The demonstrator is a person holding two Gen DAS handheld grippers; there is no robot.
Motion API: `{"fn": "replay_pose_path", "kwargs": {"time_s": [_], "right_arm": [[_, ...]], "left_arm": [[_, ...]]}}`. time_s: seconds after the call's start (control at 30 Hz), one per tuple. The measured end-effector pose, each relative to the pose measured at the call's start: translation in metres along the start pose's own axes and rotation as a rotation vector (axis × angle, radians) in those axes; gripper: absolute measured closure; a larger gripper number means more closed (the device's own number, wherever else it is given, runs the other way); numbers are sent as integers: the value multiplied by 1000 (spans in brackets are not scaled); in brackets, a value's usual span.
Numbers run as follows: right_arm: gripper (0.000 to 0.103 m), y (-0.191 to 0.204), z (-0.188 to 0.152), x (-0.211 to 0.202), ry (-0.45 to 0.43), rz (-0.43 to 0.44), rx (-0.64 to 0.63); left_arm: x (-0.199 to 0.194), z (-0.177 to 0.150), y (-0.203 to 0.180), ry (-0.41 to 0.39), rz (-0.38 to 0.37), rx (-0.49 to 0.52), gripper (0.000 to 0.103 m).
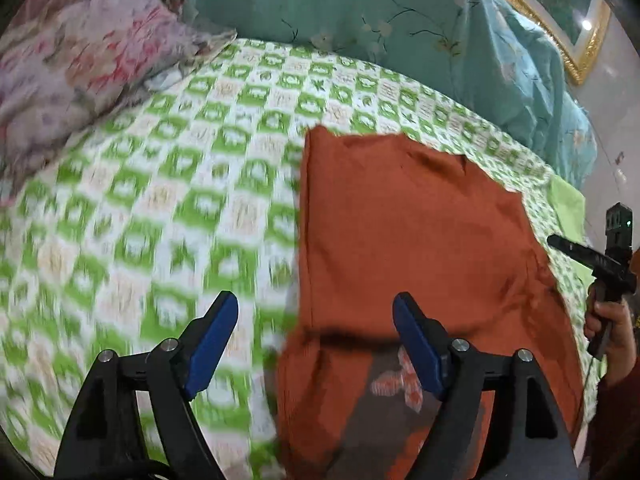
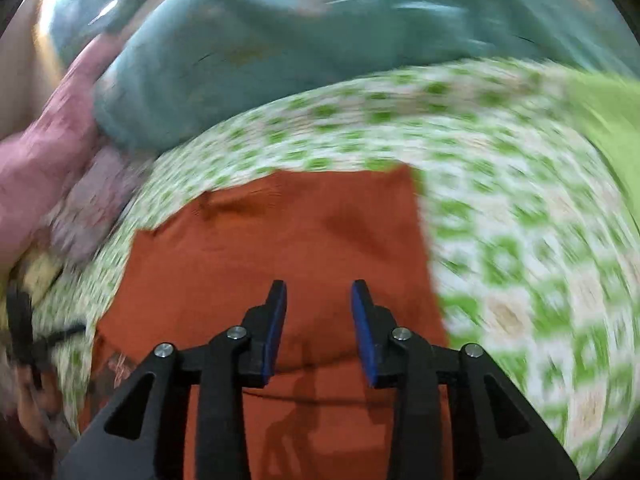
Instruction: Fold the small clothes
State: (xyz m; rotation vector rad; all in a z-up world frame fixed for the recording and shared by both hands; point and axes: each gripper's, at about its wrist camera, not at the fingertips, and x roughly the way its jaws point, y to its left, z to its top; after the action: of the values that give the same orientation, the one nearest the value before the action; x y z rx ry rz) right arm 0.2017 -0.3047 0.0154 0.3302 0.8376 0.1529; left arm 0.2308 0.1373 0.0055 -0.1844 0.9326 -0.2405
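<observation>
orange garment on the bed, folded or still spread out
Folded at least once: the orange garment lies as a flat rectangle with a doubled layer edge across its near end on the checked bedspread.

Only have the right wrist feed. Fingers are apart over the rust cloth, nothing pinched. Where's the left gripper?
Observer: The left gripper is open over the left edge of the rust garment, one of its fingers above the green checked sheet and nothing between them.
Operator: Is that a print near my bottom-left corner? It's too blurred here.
Observer: Yes, the left wrist view shows a pale cross-shaped motif on a grey panel at the garment's near end.
Operator: Anything else lying on the bed?
Observer: A floral pillow lies at the far left, clear of the garment, beside teal bedding.
</observation>
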Motion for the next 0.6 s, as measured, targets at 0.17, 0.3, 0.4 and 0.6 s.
{"fn": "replay_pose_path", "kwargs": {"time_s": [0.17,0.3,0.4,0.6], "right_arm": [[58,12,12,57,211,9,-126],[58,7,-10,51,358,60,-135],[58,10,-42,17,419,153,-178],[58,-19,-37,-36,202,75,-84]], "left_arm": [[47,39,-5,58,36,-6,23],[66,50,-8,76,64,19,23],[74,53,-6,80,69,24,23],[96,61,-4,98,86,7,23]]}}
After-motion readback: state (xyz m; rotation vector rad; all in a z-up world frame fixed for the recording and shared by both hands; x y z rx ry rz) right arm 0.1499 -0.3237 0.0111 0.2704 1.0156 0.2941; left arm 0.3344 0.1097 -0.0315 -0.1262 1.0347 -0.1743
